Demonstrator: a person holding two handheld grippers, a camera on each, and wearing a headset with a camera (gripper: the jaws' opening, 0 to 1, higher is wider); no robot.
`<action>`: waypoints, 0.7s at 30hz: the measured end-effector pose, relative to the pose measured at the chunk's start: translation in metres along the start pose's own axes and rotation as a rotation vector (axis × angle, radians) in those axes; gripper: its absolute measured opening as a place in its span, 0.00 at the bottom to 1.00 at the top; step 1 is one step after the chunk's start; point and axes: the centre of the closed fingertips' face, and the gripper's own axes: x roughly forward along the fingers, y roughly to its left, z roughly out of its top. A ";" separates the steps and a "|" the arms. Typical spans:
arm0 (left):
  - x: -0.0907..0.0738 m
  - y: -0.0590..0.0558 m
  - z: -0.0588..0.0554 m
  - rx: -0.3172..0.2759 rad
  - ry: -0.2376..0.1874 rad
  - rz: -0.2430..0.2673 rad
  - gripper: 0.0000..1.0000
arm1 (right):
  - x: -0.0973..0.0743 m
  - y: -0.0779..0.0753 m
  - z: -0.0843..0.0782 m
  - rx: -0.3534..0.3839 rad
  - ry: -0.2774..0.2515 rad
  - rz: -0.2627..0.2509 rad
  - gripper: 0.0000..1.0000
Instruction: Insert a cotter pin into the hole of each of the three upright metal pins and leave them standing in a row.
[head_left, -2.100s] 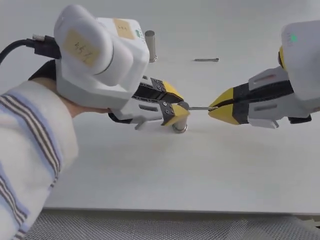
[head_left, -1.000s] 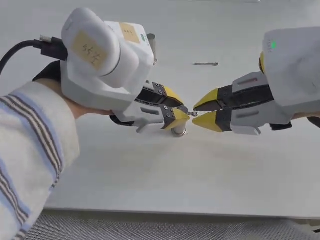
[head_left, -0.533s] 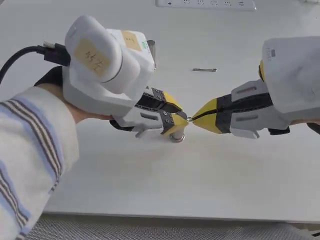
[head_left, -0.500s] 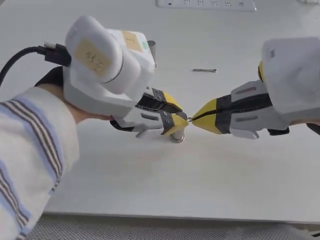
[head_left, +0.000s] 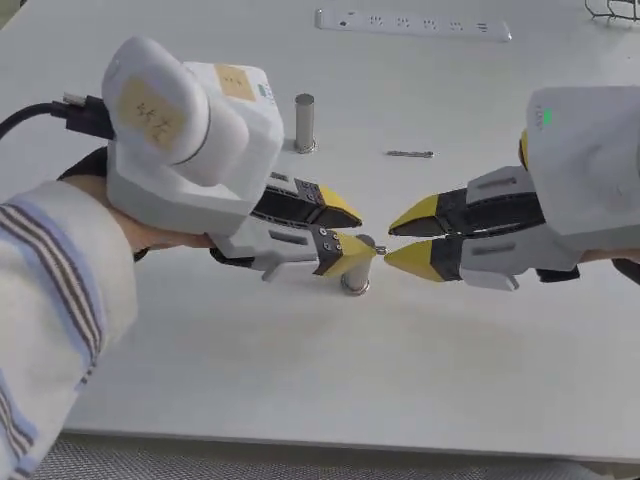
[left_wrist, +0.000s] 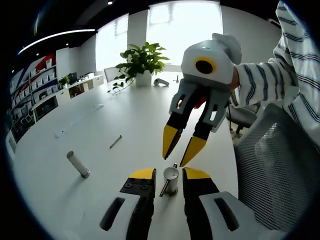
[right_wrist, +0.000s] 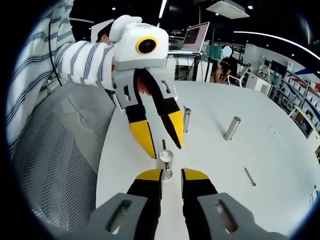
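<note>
- The left gripper (head_left: 358, 236) is held level at the end of an arm in a striped sleeve (head_left: 45, 300), with its jaws parted one above the other.
- The right gripper (head_left: 392, 240) is pointed straight at it from the opposite side, its jaws likewise parted.
- The two pairs of fingertips are set facing each other, tip to tip and just apart.
- In the left gripper view, the right gripper's fingers are seen spread just beyond the left gripper's own tips.

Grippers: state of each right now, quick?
Left gripper: open, jaws flanking the metal pin.
Right gripper: open, holding nothing.
</note>
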 end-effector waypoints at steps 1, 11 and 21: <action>-0.003 -0.001 -0.001 0.001 -0.005 -0.004 0.27 | 0.000 0.001 0.001 0.006 -0.004 0.003 0.10; -0.024 -0.004 -0.010 -0.022 -0.041 0.020 0.48 | 0.008 0.008 0.003 0.030 -0.007 0.010 0.14; -0.045 -0.012 -0.035 -0.062 -0.013 0.073 0.92 | 0.017 0.010 0.003 0.057 -0.006 0.019 0.18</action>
